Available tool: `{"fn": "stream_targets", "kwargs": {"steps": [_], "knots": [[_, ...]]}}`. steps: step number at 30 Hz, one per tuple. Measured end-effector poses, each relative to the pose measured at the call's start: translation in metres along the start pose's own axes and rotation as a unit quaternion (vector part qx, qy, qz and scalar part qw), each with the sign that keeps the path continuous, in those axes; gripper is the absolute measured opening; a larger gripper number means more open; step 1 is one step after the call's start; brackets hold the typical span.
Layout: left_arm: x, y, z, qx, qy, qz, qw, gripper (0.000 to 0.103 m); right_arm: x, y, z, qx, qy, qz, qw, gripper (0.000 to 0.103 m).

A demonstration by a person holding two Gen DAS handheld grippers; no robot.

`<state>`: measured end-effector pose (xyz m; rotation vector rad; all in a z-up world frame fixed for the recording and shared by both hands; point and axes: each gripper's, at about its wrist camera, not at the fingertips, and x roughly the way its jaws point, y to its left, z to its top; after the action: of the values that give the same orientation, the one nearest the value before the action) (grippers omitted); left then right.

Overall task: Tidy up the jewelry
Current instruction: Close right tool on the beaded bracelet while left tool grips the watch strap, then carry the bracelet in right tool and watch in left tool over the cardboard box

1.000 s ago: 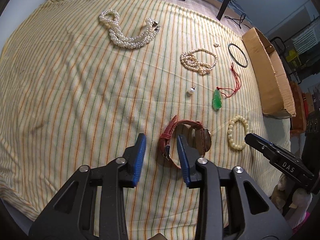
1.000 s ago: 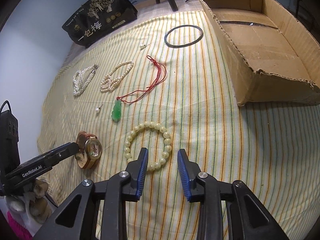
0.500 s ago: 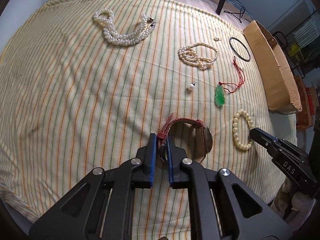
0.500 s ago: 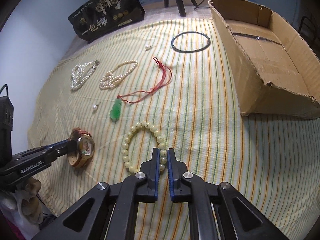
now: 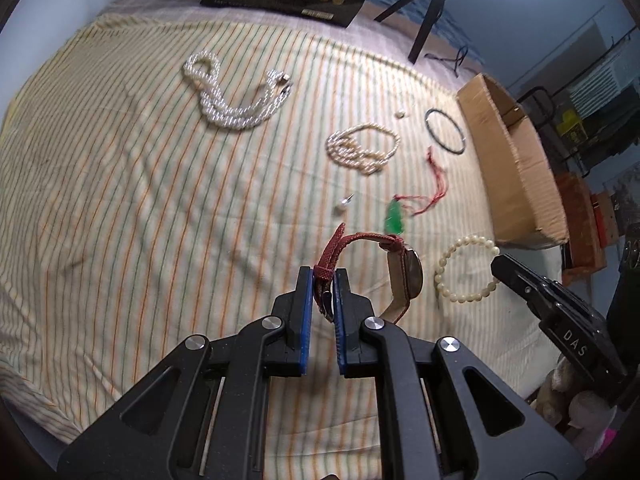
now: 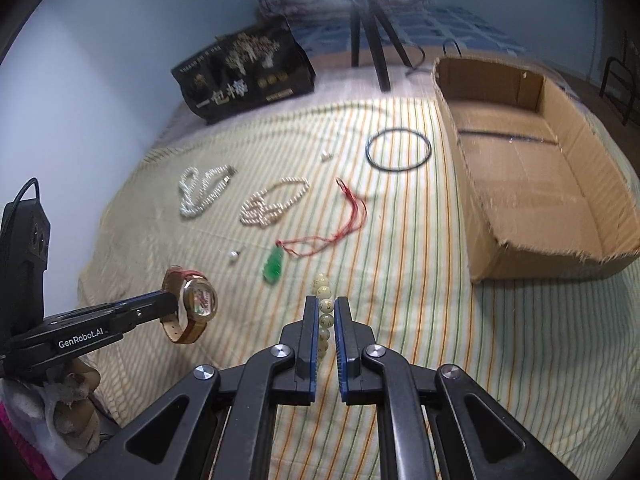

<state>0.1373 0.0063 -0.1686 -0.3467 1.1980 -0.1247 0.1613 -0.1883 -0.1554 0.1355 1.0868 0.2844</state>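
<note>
My left gripper is shut on the red strap of a wristwatch and holds it lifted above the striped cloth; the watch hangs from it in the right wrist view. My right gripper is shut on a cream bead bracelet, lifted off the cloth; the bracelet also shows in the left wrist view. A green pendant on a red cord, two pearl necklaces, a loose pearl and a black ring lie on the cloth.
An open cardboard box stands at the right edge of the cloth. A black bag with gold print and a tripod stand at the back. A small stud lies near the ring.
Both grippers closed from open, the left on the watch strap and the right on the bead bracelet. Both have since risen, lifting their items off the cloth.
</note>
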Motion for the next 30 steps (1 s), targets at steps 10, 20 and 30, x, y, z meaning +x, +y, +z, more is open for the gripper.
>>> {"fn": "stream_targets", "kwargs": {"steps": [10, 20, 30], "knots": [[-0.019, -0.033, 0.014, 0.015, -0.034, -0.022, 0.9990, 0.008, -0.038, -0.003, 0.015, 0.000, -0.052, 0.015, 0.999, 0.005], [-0.024, -0.079, 0.029, 0.034, -0.059, -0.046, 0.9966, 0.008, -0.079, -0.039, 0.037, 0.026, -0.106, -0.004, 0.994, 0.005], [-0.008, -0.142, 0.041, 0.078, -0.065, -0.062, 0.9929, 0.008, -0.092, -0.089, 0.051, 0.049, -0.118, -0.048, 0.991, 0.005]]}}
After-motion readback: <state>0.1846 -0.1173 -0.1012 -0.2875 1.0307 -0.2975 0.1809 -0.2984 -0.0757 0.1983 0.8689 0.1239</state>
